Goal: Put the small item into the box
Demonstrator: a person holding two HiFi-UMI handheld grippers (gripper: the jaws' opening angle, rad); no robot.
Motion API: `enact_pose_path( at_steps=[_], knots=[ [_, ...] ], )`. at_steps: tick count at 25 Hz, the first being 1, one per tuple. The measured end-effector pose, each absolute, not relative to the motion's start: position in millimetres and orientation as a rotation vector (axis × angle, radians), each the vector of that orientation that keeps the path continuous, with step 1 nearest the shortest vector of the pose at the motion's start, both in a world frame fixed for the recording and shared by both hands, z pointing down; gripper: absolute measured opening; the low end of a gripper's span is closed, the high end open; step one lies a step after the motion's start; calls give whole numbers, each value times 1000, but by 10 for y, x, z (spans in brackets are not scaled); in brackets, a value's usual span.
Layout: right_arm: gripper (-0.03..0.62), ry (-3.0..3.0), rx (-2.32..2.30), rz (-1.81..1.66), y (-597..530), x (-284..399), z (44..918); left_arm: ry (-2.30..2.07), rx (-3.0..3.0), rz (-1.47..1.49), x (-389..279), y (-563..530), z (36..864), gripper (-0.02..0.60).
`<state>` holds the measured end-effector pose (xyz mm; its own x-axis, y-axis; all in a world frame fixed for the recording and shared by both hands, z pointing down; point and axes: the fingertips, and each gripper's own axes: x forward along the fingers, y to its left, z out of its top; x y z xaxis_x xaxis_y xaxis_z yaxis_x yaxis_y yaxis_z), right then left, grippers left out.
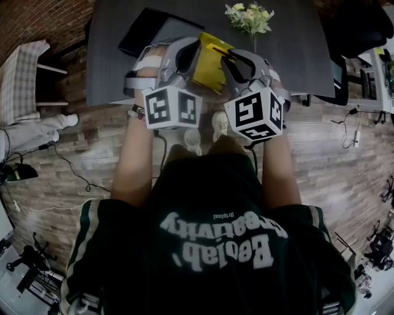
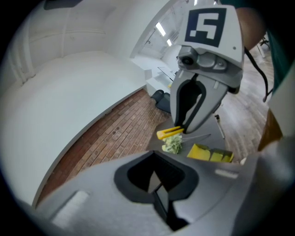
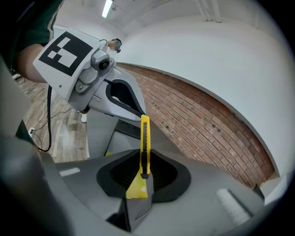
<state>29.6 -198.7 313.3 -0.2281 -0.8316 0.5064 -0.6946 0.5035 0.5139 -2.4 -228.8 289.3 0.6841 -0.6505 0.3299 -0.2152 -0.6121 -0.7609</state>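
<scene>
**Though the knife is gripped, nothing is boxed**

The knife (image 3: 144, 133) is clamped by the right gripper (image 3: 139, 184); the left gripper (image 2: 159, 197) is closed, empty. The box (image 2: 209, 153) is left open at the desk's (image 1: 295, 55) near edge.

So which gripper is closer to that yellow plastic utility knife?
Right. The right gripper clamps the yellow plastic utility knife in its jaws; the left gripper sits alongside with nothing in its jaws.

Grey table (image 1: 295, 58), yellow box (image 1: 207, 69), flowers (image 1: 249, 16), black pad (image 1: 146, 29)
</scene>
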Motion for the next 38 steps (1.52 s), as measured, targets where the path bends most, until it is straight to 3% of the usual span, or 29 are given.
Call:
enact_pose_path(
  at_steps=[38],
  knots=[
    [75,-2119,887,22,-2788,610,4626,805,-2295,-1106,271,-2929,4300,3]
  ],
)
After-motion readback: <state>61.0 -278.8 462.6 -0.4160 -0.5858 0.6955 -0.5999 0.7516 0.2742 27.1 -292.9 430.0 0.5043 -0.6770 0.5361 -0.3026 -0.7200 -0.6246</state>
